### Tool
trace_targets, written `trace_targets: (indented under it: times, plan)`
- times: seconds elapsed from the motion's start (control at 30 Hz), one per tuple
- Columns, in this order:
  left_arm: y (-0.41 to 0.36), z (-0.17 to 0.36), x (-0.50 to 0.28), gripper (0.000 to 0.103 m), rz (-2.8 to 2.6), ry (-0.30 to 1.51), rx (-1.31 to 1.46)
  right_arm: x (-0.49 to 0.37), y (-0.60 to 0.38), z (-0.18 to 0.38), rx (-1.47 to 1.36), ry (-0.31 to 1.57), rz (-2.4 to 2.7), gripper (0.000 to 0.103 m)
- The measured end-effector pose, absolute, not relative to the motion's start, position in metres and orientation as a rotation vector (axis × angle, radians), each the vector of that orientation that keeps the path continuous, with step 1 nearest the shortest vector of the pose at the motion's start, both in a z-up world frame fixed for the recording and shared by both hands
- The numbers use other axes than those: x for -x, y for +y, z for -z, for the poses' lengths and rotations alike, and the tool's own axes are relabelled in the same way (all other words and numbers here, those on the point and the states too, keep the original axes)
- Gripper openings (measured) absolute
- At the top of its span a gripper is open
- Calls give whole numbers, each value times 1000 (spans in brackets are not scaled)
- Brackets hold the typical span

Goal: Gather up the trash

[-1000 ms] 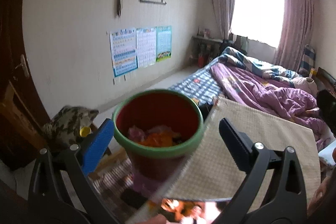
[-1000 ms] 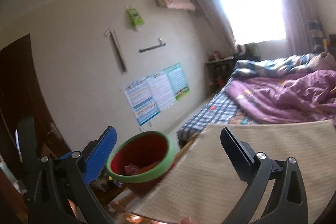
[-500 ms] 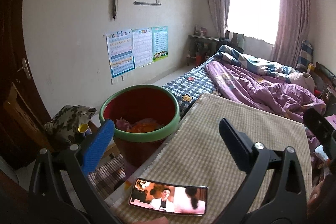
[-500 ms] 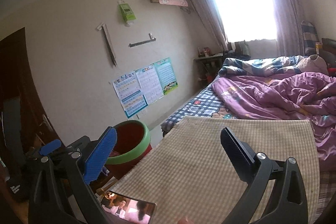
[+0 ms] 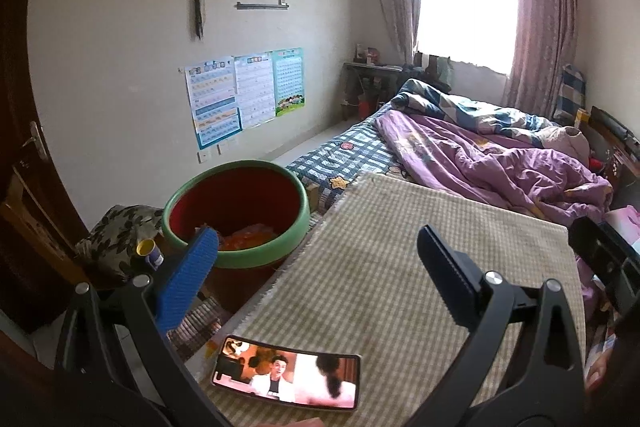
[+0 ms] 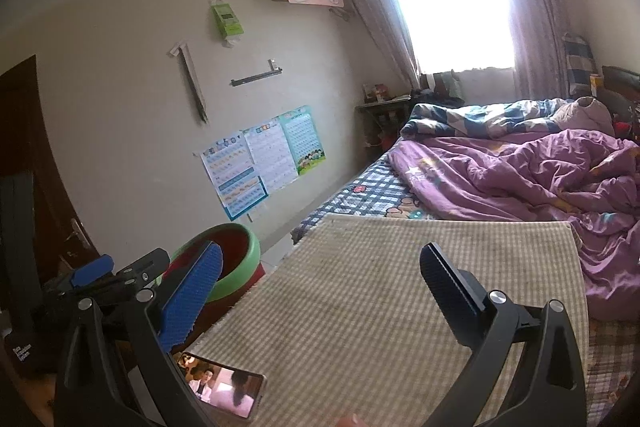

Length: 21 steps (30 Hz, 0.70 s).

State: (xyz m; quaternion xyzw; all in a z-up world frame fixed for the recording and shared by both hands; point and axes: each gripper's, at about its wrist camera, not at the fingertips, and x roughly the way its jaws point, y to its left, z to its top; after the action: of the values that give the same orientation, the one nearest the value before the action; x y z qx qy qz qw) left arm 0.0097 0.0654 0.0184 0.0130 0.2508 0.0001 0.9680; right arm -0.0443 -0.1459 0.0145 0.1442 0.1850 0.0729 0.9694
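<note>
Both tongs hovered level above the checked bench, pointing toward the bed. The left tongs stood spread and held nothing; the right tongs were likewise spread and empty. One red bin with a green rim sat just beside the bench's left edge, with orange trash inside. One phone lay on the bench's near edge, and three posters hung on the wall.

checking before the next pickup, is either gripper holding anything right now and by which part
Nothing is held. The left gripper and the right gripper are both open, with only the checked mat showing between their fingers.
</note>
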Motion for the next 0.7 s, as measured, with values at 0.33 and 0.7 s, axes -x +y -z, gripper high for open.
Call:
trace_targets:
  times: [0.33, 0.7]
  plan:
    - [49, -15, -16, 98, 17, 522, -45, 41, -161, -8, -307, 388, -126, 96]
    - [-11, 33, -56, 98, 224, 695, -51, 24, -201, 26, -327, 494, 25, 96]
